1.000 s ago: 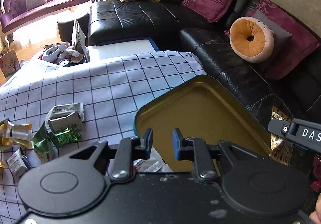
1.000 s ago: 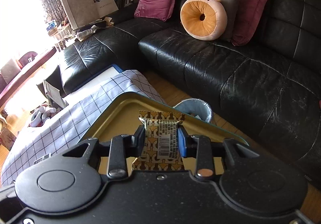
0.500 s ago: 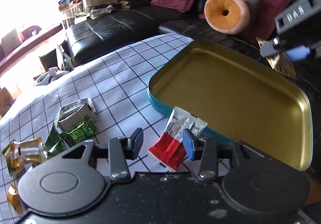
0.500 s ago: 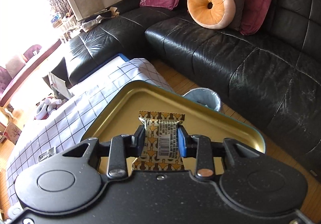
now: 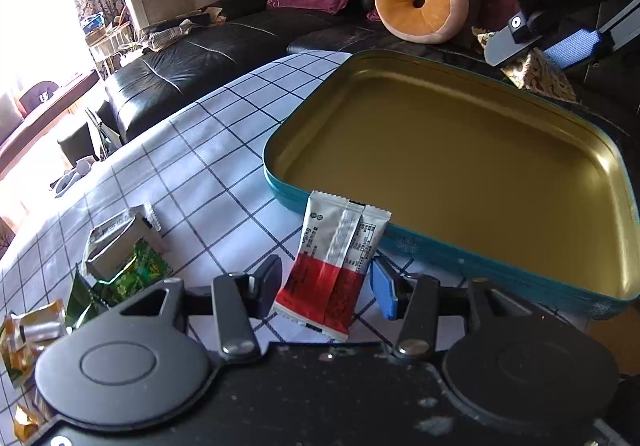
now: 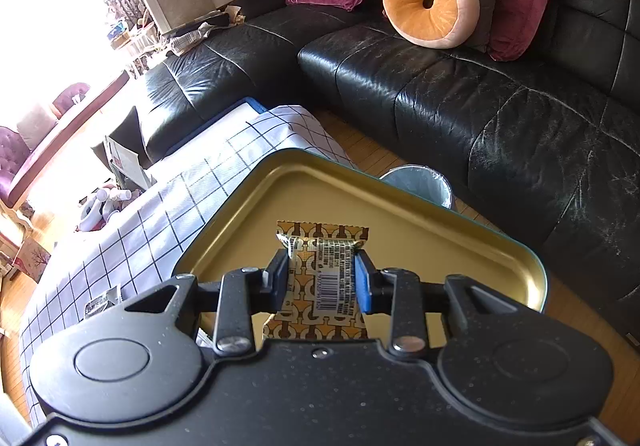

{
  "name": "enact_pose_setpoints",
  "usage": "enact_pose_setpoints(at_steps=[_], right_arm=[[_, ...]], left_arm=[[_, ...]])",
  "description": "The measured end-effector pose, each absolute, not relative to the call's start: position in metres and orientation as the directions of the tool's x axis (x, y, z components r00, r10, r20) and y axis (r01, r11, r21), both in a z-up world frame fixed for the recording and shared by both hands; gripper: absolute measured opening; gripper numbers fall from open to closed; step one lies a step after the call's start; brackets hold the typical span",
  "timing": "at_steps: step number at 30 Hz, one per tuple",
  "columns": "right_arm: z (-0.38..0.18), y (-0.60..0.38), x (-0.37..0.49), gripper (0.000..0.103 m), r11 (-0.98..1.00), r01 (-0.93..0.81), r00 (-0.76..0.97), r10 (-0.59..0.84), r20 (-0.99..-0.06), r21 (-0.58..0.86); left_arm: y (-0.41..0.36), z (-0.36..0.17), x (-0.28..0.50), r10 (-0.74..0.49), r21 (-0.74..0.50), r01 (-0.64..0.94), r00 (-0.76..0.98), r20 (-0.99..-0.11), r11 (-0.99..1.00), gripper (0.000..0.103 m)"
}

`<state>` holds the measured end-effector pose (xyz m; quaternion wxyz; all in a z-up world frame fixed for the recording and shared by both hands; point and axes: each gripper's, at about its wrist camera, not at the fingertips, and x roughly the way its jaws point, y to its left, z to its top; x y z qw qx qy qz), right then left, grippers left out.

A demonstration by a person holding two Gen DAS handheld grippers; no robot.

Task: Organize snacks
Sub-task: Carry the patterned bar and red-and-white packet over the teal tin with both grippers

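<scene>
A teal tin with a gold inside (image 5: pixel 460 150) stands on the checked tablecloth. A white-and-red snack packet (image 5: pixel 332 266) leans against the tin's near wall. My left gripper (image 5: pixel 326 284) straddles that packet; its jaws are opening and the pads stand clear of it. My right gripper (image 6: pixel 322 280) is shut on a gold patterned snack bar (image 6: pixel 322 270) held above the tin (image 6: pixel 400 222). In the left wrist view the right gripper (image 5: pixel 560 42) and its bar (image 5: pixel 540 74) hang over the tin's far corner.
Several loose snacks lie left on the cloth: a silver packet (image 5: pixel 120 238), a green one (image 5: pixel 132 278), gold wrappers (image 5: pixel 28 330). A black leather sofa (image 6: pixel 480 94) with cushions wraps the far side. A grey bin (image 6: pixel 420 184) stands on the floor beyond the tin.
My left gripper rolled, sank toward the cloth and opened around the white-and-red packet. My right gripper kept its hold on the gold bar above the tin.
</scene>
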<state>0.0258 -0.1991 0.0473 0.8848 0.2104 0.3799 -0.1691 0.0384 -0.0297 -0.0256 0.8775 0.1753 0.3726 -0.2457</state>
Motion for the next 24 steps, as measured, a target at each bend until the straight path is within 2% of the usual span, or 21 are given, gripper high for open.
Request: enact_pose_setpoints(at_steps=[8, 10, 17, 24], right_arm=[[0.044, -0.199, 0.032, 0.043, 0.855, 0.459, 0.642, -0.132, -0.755, 0.241], [0.044, -0.199, 0.031, 0.043, 0.854, 0.461, 0.643, -0.133, -0.754, 0.243], [0.046, -0.199, 0.028, 0.043, 0.848, 0.47, 0.646, -0.139, -0.751, 0.247], [0.051, -0.202, 0.019, 0.043, 0.847, 0.476, 0.658, -0.163, -0.735, 0.239]], left_arm=[[-0.029, -0.033, 0.054, -0.303, 0.066, 0.541, 0.563, -0.769, 0.838, 0.05], [-0.023, -0.029, 0.058, -0.312, 0.02, 0.516, 0.549, -0.775, 0.856, 0.039], [-0.006, 0.002, 0.074, -0.307, -0.13, 0.33, 0.57, -0.762, 0.935, 0.037], [-0.023, 0.03, 0.071, -0.343, -0.2, 0.295, 0.59, -0.731, 0.934, 0.037]])
